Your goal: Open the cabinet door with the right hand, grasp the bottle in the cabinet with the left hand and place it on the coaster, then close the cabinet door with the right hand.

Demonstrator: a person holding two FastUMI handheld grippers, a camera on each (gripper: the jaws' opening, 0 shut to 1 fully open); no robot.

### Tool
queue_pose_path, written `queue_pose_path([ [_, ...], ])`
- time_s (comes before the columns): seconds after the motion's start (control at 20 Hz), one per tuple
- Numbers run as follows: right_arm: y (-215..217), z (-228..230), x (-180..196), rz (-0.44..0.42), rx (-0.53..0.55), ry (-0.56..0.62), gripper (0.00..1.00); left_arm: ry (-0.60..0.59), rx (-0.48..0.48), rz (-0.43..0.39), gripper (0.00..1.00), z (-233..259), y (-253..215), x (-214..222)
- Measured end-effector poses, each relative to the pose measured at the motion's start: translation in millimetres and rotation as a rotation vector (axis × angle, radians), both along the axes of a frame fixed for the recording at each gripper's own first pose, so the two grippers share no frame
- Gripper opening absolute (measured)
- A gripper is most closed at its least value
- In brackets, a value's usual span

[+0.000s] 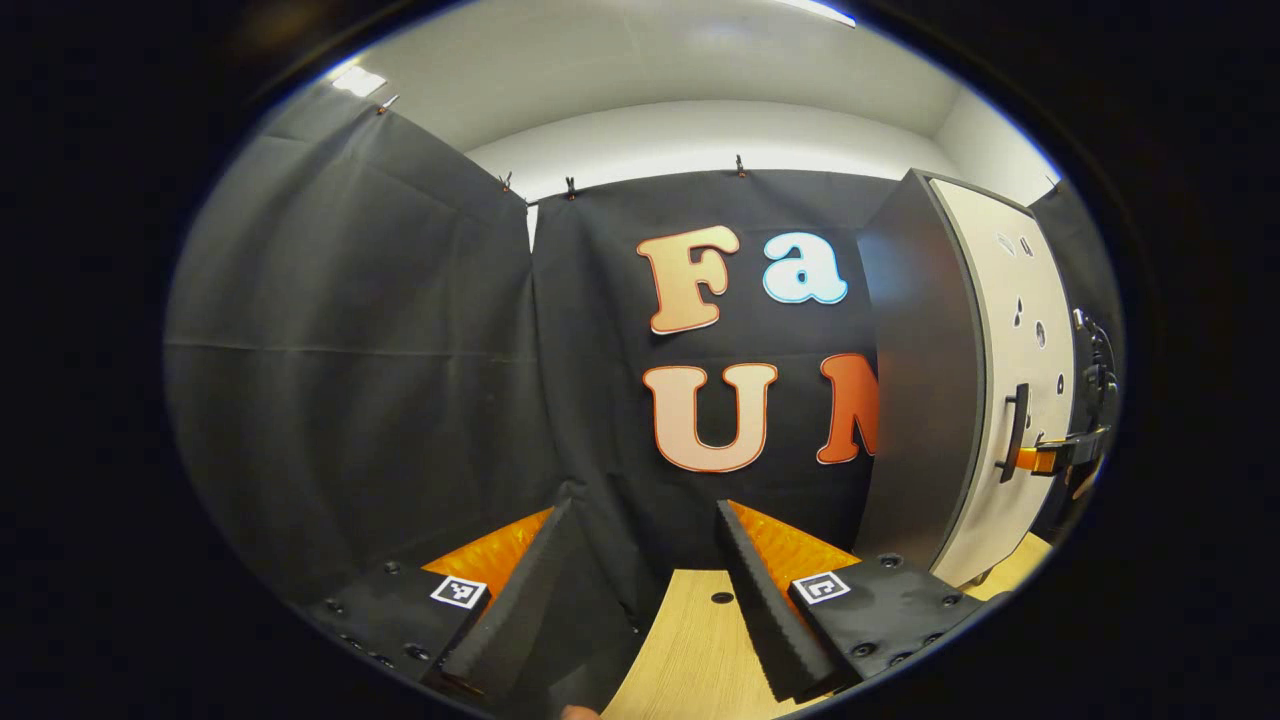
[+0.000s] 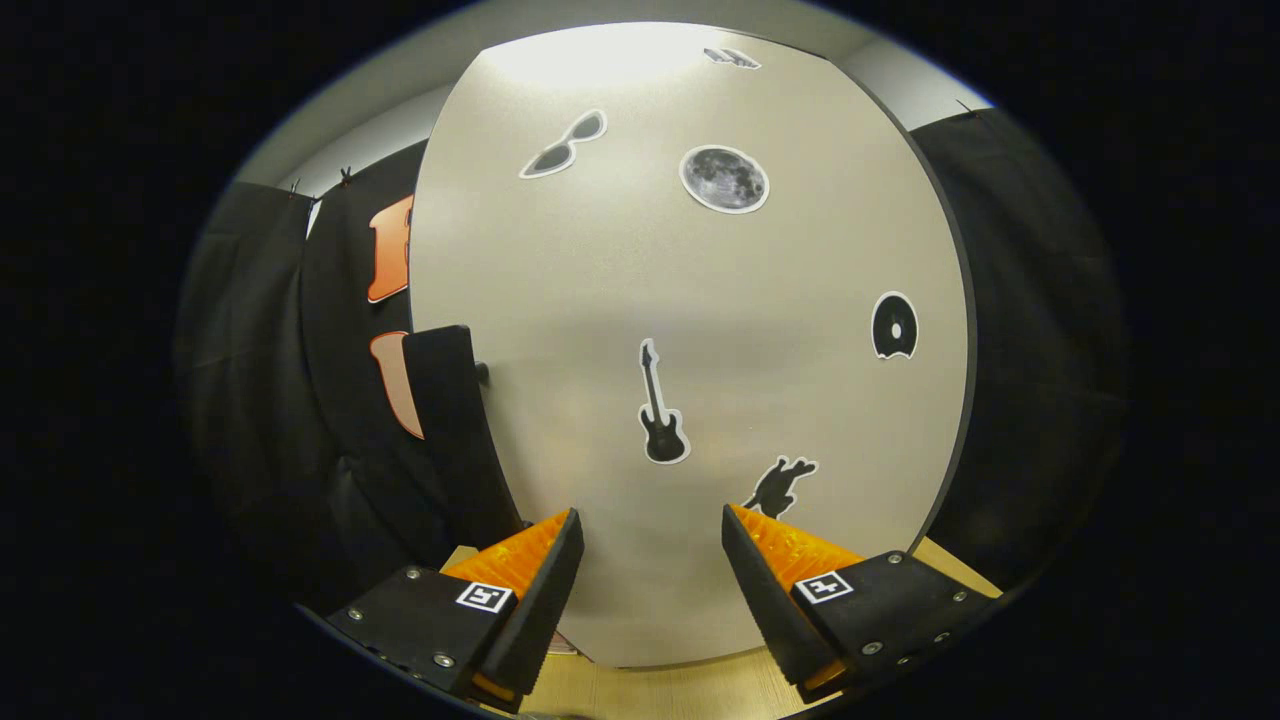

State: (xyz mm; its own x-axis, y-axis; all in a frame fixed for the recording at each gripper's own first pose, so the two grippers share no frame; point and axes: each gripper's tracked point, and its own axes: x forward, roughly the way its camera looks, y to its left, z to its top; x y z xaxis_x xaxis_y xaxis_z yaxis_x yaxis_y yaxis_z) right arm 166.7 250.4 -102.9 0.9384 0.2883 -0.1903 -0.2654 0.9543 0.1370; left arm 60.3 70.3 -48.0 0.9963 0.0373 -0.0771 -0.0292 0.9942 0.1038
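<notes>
The cabinet [image 1: 925, 400] stands on the right in the left gripper view, with a dark grey side and a beige sticker-covered door [image 1: 1010, 300] that looks shut. A black vertical handle [image 1: 1015, 430] sits on the door. My right gripper [image 1: 1060, 455] is level with the handle's lower part and points at the door. In the right gripper view, the door [image 2: 700, 350] is close in front. My right gripper [image 2: 650, 515] is open just before the door, with the handle [image 2: 450, 430] to its left, outside the fingers. My left gripper [image 1: 643, 510] is open, holds nothing, and faces the black cloth wall.
A light wooden table [image 1: 690, 640] lies under my left gripper and has a small dark hole [image 1: 722, 597] in it. The same wood [image 2: 680, 690] runs below the door. Black cloth walls [image 1: 350, 350] close off the left and the back.
</notes>
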Motion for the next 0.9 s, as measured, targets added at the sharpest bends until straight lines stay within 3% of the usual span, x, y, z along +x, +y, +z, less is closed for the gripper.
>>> queue_pose_path([
  [0.3, -25, 34, 0, 0.018, -0.013, -0.014, 0.89, -0.019, -0.01, -0.015, 0.95, 19, -12, 10],
  [0.55, -83, 102, -40, -0.007, -0.109, -0.115, 0.9, -0.066, 0.001, -0.028, 0.95, 47, -23, 22],
  [0.9, -159, 176, -109, -0.056, -0.119, -0.223, 0.9, -0.115, -0.009, -0.067, 0.94, 82, -42, 11],
])
